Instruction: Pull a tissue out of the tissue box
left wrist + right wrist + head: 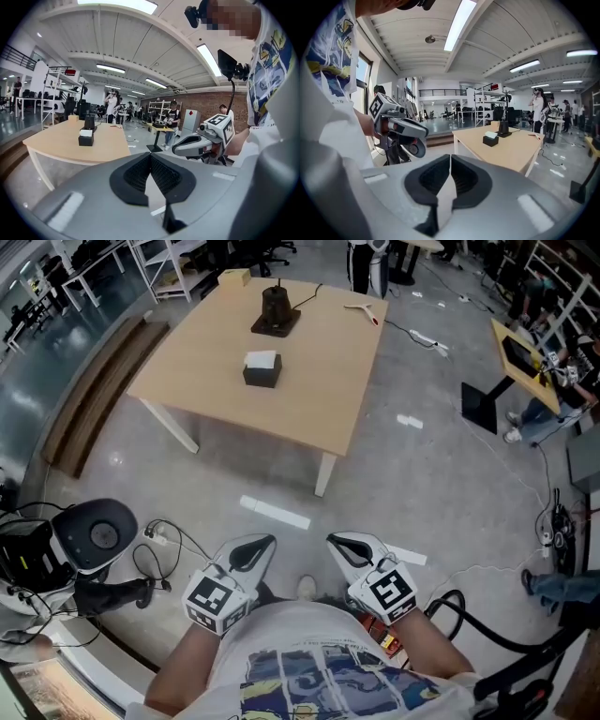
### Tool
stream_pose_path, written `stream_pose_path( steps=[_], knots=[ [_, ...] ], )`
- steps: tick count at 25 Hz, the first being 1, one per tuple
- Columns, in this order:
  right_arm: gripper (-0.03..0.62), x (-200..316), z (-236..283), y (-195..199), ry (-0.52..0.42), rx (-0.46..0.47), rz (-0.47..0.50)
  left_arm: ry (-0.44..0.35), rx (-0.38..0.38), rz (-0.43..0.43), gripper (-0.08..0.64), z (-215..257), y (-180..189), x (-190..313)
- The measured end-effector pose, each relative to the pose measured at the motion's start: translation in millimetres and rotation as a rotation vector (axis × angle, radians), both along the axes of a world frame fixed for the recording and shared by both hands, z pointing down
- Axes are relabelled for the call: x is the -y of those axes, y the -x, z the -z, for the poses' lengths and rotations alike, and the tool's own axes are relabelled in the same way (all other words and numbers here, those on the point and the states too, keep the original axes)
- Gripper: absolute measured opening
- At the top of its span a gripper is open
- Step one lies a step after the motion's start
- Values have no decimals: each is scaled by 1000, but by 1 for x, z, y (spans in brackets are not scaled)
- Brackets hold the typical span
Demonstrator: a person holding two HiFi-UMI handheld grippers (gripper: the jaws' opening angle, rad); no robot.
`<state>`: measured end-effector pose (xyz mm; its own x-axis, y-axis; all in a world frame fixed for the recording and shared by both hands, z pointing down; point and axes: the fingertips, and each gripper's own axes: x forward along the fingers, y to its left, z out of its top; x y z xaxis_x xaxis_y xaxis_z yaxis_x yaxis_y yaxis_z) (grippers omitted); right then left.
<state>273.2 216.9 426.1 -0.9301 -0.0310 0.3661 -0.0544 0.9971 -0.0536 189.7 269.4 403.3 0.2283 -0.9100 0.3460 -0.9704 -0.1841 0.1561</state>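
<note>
A black tissue box (262, 369) with a white tissue on top sits on the wooden table (309, 399), far ahead of me; it shows small in the left gripper view (86, 138) and the right gripper view (490, 139). My left gripper (265, 542) and right gripper (334, 540) are held close to my body over the floor, well short of the table. Both are shut with nothing between their jaws. Each gripper appears in the other's view: the right gripper (174, 149) and the left gripper (425, 133).
A black device on a base (276, 311) and a small cardboard box (233, 277) stand on the table's far part. Cables and a round white machine (94, 533) lie on the floor at my left. A black stand (484, 401) and people are further off.
</note>
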Motion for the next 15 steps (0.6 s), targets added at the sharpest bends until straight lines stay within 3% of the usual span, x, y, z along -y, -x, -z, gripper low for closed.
stream_pose_path(
  steps=[6, 15],
  knots=[
    [9, 14, -4, 34, -6, -14, -2, 17, -15, 0, 3, -8, 34, 9],
    [9, 42, -9, 97, -15, -72, -76, -15, -16, -90, 3, -8, 102, 54]
  ],
)
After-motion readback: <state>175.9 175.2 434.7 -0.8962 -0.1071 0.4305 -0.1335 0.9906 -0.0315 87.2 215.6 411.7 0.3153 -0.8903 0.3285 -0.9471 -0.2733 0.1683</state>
